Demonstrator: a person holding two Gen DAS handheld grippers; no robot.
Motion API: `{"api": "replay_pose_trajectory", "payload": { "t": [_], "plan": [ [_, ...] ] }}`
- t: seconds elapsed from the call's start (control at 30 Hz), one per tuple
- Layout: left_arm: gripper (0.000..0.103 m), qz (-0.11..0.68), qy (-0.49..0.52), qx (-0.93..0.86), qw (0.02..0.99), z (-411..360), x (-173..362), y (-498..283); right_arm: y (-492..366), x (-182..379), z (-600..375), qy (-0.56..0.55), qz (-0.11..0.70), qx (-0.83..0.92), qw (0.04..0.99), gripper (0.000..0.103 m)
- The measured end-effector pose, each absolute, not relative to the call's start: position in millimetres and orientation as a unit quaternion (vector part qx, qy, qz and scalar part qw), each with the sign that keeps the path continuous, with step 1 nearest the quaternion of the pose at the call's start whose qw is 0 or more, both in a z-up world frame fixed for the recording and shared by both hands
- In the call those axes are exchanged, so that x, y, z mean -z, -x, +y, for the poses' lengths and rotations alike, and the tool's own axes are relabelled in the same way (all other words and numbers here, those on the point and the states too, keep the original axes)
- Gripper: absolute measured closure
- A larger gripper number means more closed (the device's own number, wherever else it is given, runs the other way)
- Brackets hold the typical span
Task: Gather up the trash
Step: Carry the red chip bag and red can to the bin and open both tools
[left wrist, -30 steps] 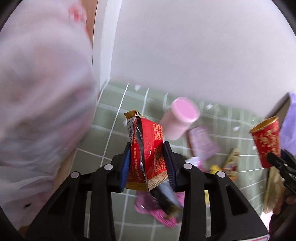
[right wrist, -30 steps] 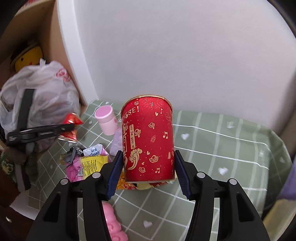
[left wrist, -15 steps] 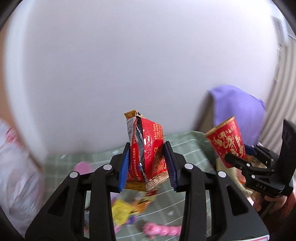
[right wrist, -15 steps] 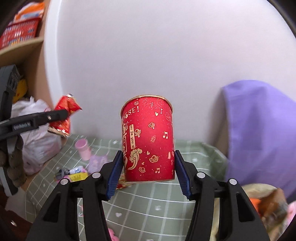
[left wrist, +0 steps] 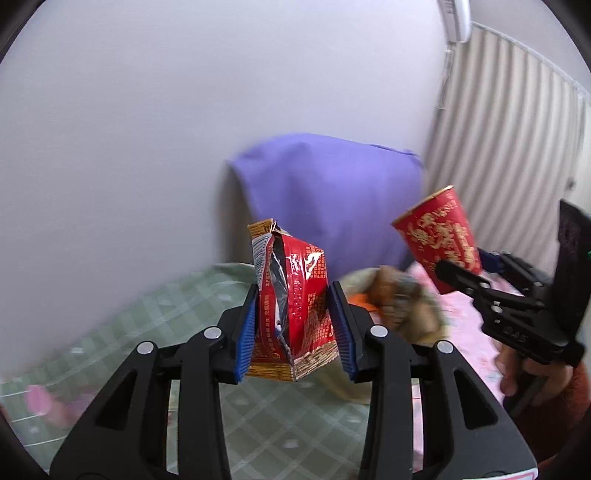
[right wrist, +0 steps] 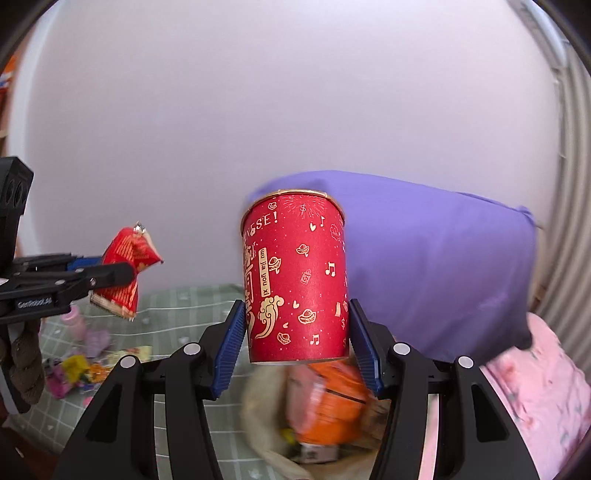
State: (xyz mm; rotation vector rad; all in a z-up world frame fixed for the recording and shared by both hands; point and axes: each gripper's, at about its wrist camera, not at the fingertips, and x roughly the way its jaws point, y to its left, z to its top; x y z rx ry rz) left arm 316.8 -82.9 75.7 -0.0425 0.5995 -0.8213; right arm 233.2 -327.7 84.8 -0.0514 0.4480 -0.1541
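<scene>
We count two grippers (left wrist: 295, 332) (right wrist: 295, 347), one red wrapper (left wrist: 295, 314) left, one red cup (right wrist: 295, 280) right, one purple pillow (right wrist: 424, 277) far right, one green checked cloth (left wrist: 277, 424), one blurred bag of trash (right wrist: 325, 406) near.

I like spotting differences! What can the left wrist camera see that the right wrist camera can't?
Only the left wrist view shows a hand holding the right gripper, and a white unit high on the wall. Only the right wrist view shows candy wrappers on the green cloth. Both show the red snack packet, the red cup and the purple cushion.
</scene>
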Motion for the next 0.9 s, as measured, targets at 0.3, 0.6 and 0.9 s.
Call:
{"api": "replay_pose_trajectory", "payload": {
  "t": [0.3,0.6,0.9],
  "plan": [
    [0.067,0.371,0.048,0.523,0.766,-176.6,-24.1,-348.0,-210.1,-67.3,-382.6,0.007,0.260,0.142,0.955,0.051],
    [0.067,0.410,0.025,0.541,0.734,-233.5,9.4,-353.5,-211.9,-26.1,-406.2,-0.013,0.302,0.130,0.944,0.051],
    [0.067,0.425,0.003,0.542,0.725,-255.8,30.5,-361.9,-216.3,-15.9,-422.4,-0.047,0.304,0.124,0.943,0.050]
  ]
}}
